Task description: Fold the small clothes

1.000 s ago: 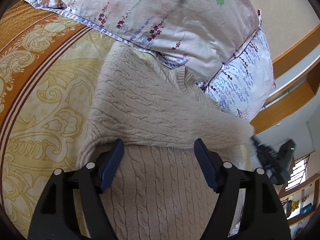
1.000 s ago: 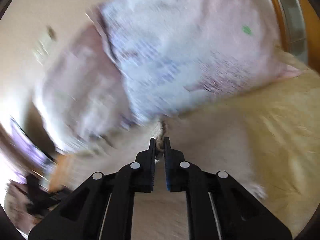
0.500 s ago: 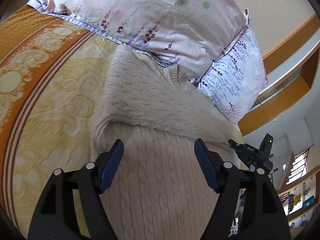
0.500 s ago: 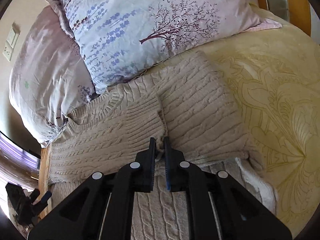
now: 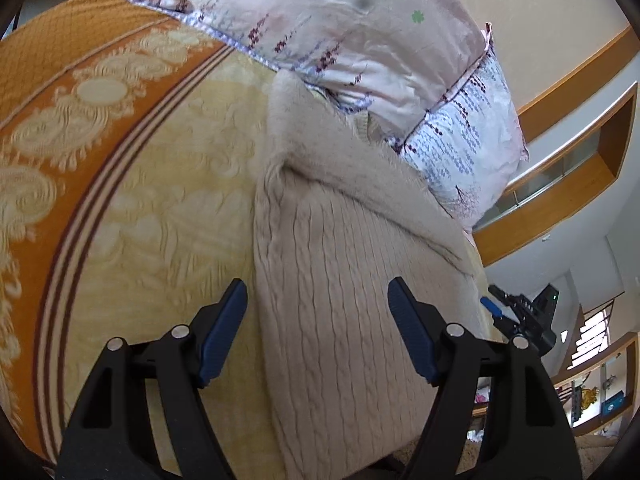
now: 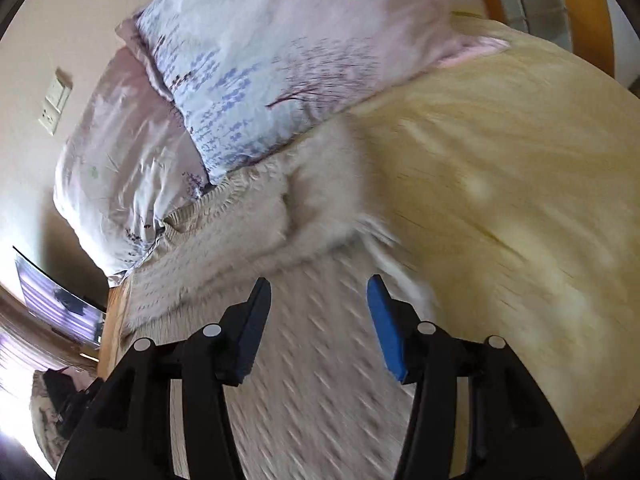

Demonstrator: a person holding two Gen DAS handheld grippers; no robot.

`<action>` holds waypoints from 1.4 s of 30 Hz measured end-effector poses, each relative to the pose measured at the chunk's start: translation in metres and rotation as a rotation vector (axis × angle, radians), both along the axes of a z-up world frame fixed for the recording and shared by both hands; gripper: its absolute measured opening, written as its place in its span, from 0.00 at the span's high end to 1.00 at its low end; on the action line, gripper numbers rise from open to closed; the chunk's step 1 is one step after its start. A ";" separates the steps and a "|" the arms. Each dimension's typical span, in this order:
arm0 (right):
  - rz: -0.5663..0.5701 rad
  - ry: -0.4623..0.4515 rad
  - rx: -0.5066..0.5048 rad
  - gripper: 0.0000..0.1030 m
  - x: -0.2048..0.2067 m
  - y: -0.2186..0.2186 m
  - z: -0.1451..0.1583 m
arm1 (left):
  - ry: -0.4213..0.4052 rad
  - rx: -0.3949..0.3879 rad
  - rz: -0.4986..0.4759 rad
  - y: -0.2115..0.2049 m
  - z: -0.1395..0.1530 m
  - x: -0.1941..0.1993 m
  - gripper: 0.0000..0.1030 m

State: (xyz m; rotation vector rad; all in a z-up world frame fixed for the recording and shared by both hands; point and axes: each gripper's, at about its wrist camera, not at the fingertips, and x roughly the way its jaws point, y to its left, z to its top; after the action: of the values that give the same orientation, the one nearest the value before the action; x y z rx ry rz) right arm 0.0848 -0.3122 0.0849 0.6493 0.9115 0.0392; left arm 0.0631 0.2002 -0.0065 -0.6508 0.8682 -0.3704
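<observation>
Where sweater (image 5: 340, 280) ends, bare bedspread (image 5: 152, 208) leftward.

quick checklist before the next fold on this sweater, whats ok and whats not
1. Right gripper let go: ok, its jaws have just been opening and the pads press on nothing.
2. Left gripper free: ok, open, holds nothing.
3. Sleeves folded across the sweater: ok, both lie over the body.
4. Sweater's top clear of the pillows: not ok, the collar lies against them.
5. Bottom hem flat: cannot tell, out of view.
</observation>
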 end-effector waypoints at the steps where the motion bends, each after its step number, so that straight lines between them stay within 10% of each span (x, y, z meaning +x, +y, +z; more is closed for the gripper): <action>1: -0.003 0.009 0.006 0.49 -0.009 -0.006 -0.002 | -0.006 -0.004 -0.003 -0.001 -0.001 -0.003 0.31; 17: 0.210 -0.097 0.403 0.64 -0.096 -0.011 -0.040 | -0.075 -0.213 -0.152 -0.020 -0.017 -0.078 0.60; 23: 0.293 -0.102 0.401 0.64 -0.132 -0.007 -0.048 | -0.064 -0.281 -0.164 -0.017 -0.034 -0.107 0.60; 32: 0.336 -0.015 0.347 0.64 -0.133 0.012 -0.077 | -0.013 -0.172 -0.200 -0.037 -0.053 -0.112 0.60; 35: 0.359 -0.031 0.326 0.85 -0.134 0.017 -0.076 | -0.001 -0.155 -0.210 -0.040 -0.058 -0.110 0.60; 39: 0.396 -0.124 0.276 0.92 -0.142 0.021 -0.054 | -0.007 -0.134 -0.250 -0.046 -0.053 -0.112 0.90; 42: 0.382 -0.206 0.245 0.92 -0.143 0.017 -0.031 | -0.038 -0.113 -0.257 -0.044 -0.041 -0.112 0.93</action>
State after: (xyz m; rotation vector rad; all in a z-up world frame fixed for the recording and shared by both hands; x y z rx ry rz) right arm -0.0586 -0.2951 0.0538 0.6750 0.8258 0.5566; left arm -0.0489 0.1565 -0.0474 -0.6354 0.9015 -0.6654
